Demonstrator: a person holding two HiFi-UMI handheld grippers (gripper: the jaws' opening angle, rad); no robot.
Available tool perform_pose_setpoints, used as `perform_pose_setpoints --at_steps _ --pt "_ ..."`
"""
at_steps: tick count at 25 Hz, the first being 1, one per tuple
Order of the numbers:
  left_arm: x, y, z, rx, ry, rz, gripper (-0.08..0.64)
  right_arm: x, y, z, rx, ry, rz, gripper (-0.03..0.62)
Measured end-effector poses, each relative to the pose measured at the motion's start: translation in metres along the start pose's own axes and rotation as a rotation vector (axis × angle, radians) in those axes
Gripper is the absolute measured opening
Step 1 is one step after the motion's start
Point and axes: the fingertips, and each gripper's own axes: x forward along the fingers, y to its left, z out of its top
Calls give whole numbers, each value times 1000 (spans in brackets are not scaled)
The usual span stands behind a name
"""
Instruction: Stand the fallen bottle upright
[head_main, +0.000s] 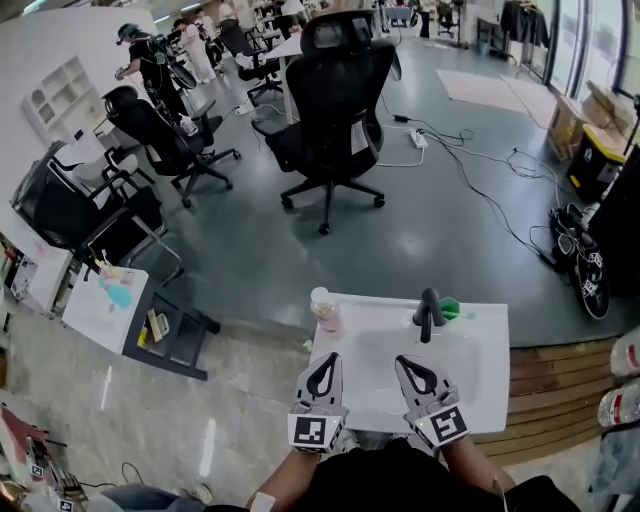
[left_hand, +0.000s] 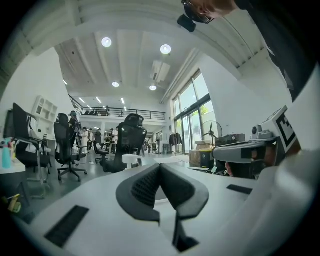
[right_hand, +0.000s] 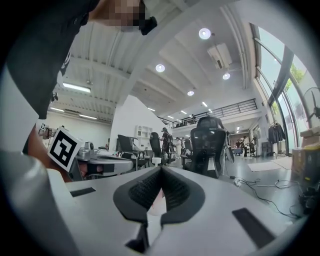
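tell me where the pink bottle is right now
In the head view the pink bottle sits at the far left corner of the white table, left of the black object and just beyond the left hand-held gripper.

The bottle (head_main: 323, 310) is standing upright at the far left corner of the white table (head_main: 470, 390), sitting close to both edges that meet there. It is showing a pale pink, see-through body, and a wide white cap is closing its top. Its base is resting flat on the surface.
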Motion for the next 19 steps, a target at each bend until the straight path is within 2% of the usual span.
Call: perform_pose_setpoints --at_steps 5,19 --pt "2 3 0 -15 -15 10 18 0 -4 -2 -7 -31 -5 11" --pt "4 5 13 5 -26 17 18 4 -12 17 -41 -80 -19 11"
